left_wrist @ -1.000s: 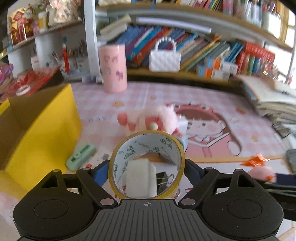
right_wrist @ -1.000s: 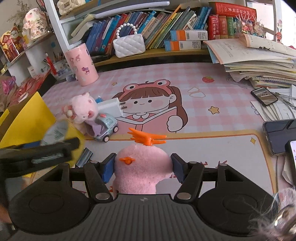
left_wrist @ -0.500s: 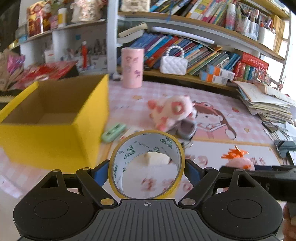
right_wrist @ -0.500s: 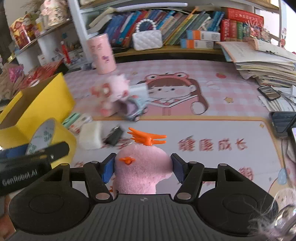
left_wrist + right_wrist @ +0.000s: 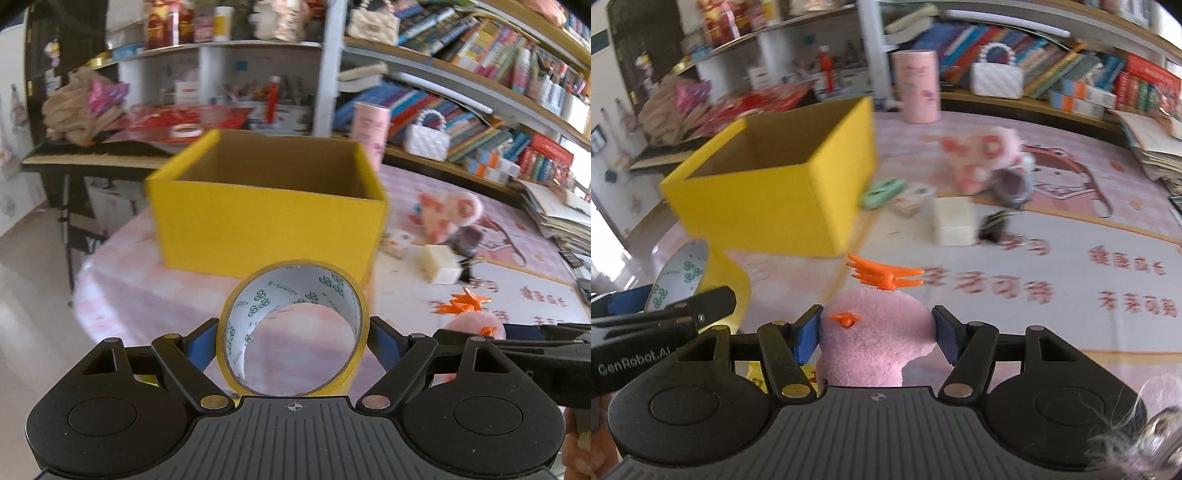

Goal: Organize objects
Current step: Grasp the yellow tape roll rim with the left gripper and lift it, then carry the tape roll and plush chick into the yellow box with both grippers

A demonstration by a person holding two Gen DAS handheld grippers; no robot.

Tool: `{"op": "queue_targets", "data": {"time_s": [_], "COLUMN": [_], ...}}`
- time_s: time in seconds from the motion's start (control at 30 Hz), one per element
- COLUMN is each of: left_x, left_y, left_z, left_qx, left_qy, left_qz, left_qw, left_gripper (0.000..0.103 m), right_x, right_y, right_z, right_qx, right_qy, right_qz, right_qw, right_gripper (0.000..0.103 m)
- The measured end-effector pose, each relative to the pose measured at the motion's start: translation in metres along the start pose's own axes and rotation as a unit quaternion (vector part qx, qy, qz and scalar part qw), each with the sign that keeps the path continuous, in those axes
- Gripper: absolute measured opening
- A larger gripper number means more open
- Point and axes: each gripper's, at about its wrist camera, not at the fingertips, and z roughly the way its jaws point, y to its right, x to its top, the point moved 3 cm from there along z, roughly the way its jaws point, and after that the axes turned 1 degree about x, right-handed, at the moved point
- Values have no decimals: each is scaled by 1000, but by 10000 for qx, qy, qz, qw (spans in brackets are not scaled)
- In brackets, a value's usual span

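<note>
My left gripper (image 5: pixel 293 339) is shut on a yellow tape roll (image 5: pixel 332 275), held upright with its hole facing the camera. My right gripper (image 5: pixel 876 332) is shut on a pink plush toy (image 5: pixel 875 332) with an orange crest and beak. An open yellow box (image 5: pixel 266 218) stands straight ahead of the left gripper, its inside bare as far as I can see. In the right wrist view the yellow box (image 5: pixel 768 195) lies ahead and to the left, with the tape roll (image 5: pixel 683 273) and the left gripper at the lower left. The pink plush toy (image 5: pixel 476 325) also shows at the right of the left wrist view.
On the pink mat (image 5: pixel 1071 236) lie a pink plush animal (image 5: pixel 982 155), a white block (image 5: pixel 953 221), a green item (image 5: pixel 882 190), a black clip (image 5: pixel 993 225) and a small toy car (image 5: pixel 1015 184). A pink cylinder (image 5: pixel 918 86) and bookshelves (image 5: pixel 1052 59) stand behind. The table edge (image 5: pixel 83 291) falls away at left.
Both grippers have swung left with their loads. The yellow box went from the left edge of the left wrist view to straight ahead, and it looms closer in the right wrist view.
</note>
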Motion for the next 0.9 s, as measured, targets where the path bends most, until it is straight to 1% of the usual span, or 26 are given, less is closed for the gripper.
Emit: {"op": "queue_targets", "data": {"time_s": [0.17,0.4,0.67,0.9], "left_x": [-8,-13,-13,-10], "left_y": [-40,-73,-90,-98], "left_z": [-15,-28,-35,-36], "left_qx": [109,129,-7,-127], "left_qy": [18,100,224,299], "left_qz": [36,130,72,4], "left_qw": [9999,9998,9997,9995], "left_gripper": [85,85,85,85], "right_x": [-12,-24,-25,-24], "right_y": [-45,-87,-112,-119], "right_z": [1,-1,-9,-15], "right_qx": [102,147,35,-67], "right_qy": [-12,10,109,171], "right_qz": [-27,-13,-97,-170], "right_qw": [9999,9999,9999,9997], "right_gripper": [61,61,61,61]}}
